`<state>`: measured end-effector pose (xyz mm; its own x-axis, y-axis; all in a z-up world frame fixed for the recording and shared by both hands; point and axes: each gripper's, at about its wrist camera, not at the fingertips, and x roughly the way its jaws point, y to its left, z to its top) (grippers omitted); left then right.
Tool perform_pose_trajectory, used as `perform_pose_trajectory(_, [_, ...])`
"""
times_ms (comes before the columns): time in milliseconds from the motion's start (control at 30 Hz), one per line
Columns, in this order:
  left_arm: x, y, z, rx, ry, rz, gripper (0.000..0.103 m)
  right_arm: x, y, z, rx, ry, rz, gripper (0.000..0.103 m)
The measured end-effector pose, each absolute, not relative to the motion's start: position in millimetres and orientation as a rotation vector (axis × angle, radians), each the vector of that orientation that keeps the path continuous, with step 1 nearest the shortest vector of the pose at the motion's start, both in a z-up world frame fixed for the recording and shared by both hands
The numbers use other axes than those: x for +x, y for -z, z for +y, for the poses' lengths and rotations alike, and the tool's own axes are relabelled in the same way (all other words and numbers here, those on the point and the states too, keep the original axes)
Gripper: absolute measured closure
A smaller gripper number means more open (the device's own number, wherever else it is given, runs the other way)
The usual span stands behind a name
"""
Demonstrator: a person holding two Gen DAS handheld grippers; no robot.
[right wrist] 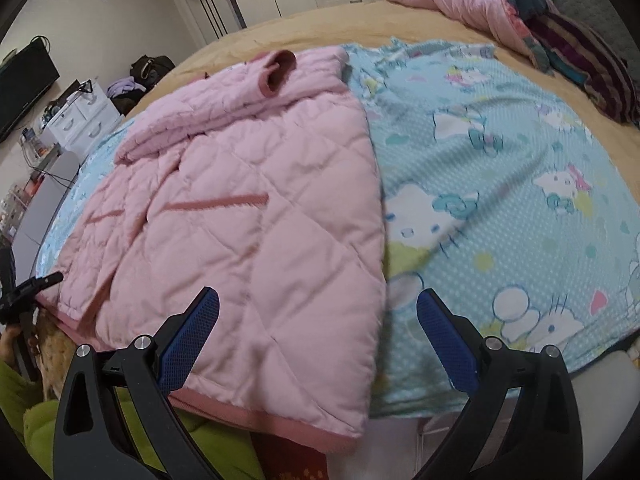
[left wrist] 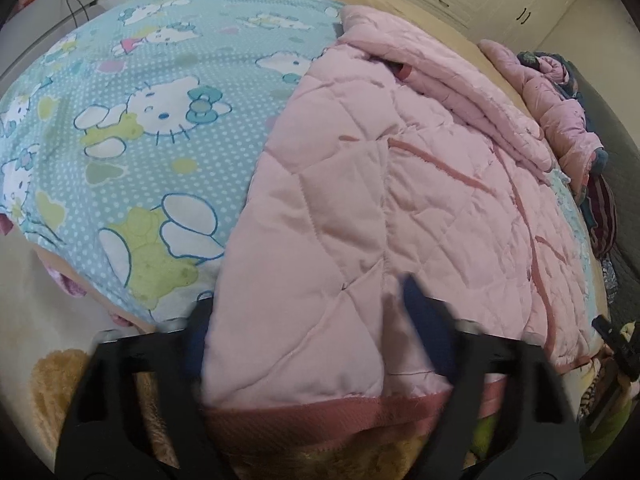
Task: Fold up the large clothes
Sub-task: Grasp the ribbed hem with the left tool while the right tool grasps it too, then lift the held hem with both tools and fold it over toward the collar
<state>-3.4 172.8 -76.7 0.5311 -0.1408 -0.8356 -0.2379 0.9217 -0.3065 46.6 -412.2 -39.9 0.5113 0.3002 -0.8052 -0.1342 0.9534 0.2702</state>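
Your left gripper (left wrist: 304,320) has its blue pads on either side of the pink quilted jacket (left wrist: 360,200) at its ribbed hem; whether they pinch it you cannot tell. Your right gripper (right wrist: 318,340) gapes wide and holds nothing, poised over the hem corner. Only the right wrist view shows the sleeve cuff (right wrist: 278,70) folded across the top. The jacket lies lengthwise on the cartoon-cat sheet (right wrist: 500,200), hem at the bed's near edge, collar end away.
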Motion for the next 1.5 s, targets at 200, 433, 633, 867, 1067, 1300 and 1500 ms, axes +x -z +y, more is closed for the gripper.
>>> perform_pose_trajectory(200, [-5, 55, 166, -0.405, -0.014, 0.934, 0.088, 39, 58, -415, 0.213, -0.303, 1.068, 0.004])
perform_pose_trajectory(433, [-4, 35, 152, -0.346, 0.012, 0.886, 0.089, 30, 79, -406, 0.303, -0.417, 1.143, 0.014])
perform_pose_trajectory(633, [-5, 42, 158, -0.364, 0.003, 0.905, 0.089, 28, 79, -404, 0.333, -0.474, 1.138, 0.066])
perform_pose_trajectory(867, [-10, 51, 165, -0.398, -0.009, 0.934, 0.080, 29, 18, -406, 0.367, -0.580, 0.924, 0.086])
perform_pose_trajectory(1067, [-17, 58, 171, -0.438, 0.001, 0.967, 0.042, 40, -25, -408, 0.376, -0.625, 0.778, 0.087])
perform_pose_trajectory(1300, [-20, 70, 158, -0.411, 0.022, 1.012, 0.037, 56, -40, -407, 0.394, -0.631, 0.716, 0.087])
perform_pose_trajectory(1500, [-19, 52, 149, -0.353, 0.020, 0.947, 0.091, 57, -36, -409, 0.408, -0.620, 0.696, 0.088])
